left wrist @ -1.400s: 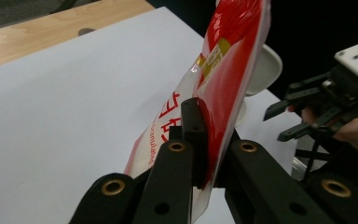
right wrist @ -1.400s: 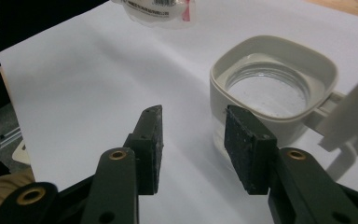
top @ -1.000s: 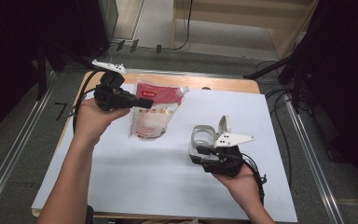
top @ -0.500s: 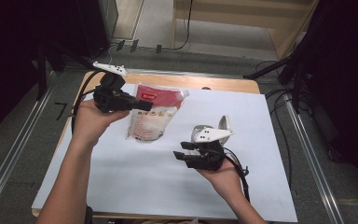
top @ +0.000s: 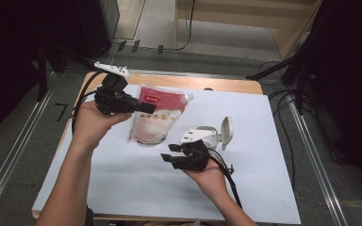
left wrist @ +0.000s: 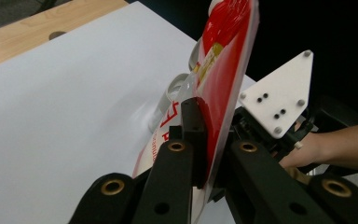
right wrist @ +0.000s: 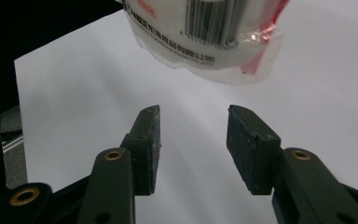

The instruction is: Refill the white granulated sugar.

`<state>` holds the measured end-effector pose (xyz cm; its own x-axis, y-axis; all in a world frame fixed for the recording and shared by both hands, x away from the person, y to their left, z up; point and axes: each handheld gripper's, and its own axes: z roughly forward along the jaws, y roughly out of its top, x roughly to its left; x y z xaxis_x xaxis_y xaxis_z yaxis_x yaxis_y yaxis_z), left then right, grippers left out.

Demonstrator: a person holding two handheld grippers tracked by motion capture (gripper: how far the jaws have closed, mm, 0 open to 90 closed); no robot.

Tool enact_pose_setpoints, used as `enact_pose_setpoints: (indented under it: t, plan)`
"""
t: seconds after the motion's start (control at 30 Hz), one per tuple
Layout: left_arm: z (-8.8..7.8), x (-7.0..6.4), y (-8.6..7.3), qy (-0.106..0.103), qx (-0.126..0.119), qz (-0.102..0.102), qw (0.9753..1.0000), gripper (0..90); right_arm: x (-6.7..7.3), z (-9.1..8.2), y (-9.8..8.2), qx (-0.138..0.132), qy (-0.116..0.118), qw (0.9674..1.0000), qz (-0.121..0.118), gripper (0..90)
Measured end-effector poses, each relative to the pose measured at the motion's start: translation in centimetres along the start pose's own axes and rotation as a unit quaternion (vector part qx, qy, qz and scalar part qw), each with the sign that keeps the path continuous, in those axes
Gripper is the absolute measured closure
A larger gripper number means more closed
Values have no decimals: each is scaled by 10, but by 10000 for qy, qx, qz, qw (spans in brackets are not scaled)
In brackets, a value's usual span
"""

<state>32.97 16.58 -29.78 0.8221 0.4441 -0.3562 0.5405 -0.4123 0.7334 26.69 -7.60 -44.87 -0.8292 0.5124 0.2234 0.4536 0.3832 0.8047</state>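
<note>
A red and white pouch (top: 153, 123) hangs tilted over the white sheet, and my left gripper (top: 149, 108) is shut on its upper edge. In the left gripper view the pouch (left wrist: 226, 65) stands edge-on between the black jaws of the left gripper (left wrist: 212, 128). My right gripper (top: 166, 152) is just right of the pouch's lower end, pointing left, open and empty. From the right gripper view the pouch's barcoded bottom (right wrist: 205, 32) hangs above the right gripper (right wrist: 193, 135) and the pads do not touch it. A white container (top: 206, 135) with its lid up stands behind the right hand.
A white sheet (top: 122, 188) covers most of a wooden table (top: 226, 84). Cables trail from both grippers, one off the table's left edge (top: 78, 106). Dark stands and floor cables surround the table. The right gripper's white plate (left wrist: 279, 100) appears close behind the pouch.
My right gripper has moved left, away from the white container and up to the pouch's lower end. The left gripper has stayed in place with the pouch held.
</note>
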Motion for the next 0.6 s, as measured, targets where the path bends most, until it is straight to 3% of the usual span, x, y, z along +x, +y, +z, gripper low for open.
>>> enact_pose_setpoints:
  t: [0.17,0.47,0.6]
  plan:
    - [1,-4,1,-97,61,46,9999,900,1,13,-2,-76,-41,10000,5,551]
    - [4,-5,-1,-290,237,-175,9991,899,-2,31,-9,-52,-96,9998,153,560]
    - [3,-2,-2,-363,245,-361,9984,896,-1,33,-11,-178,-286,9994,-48,557]
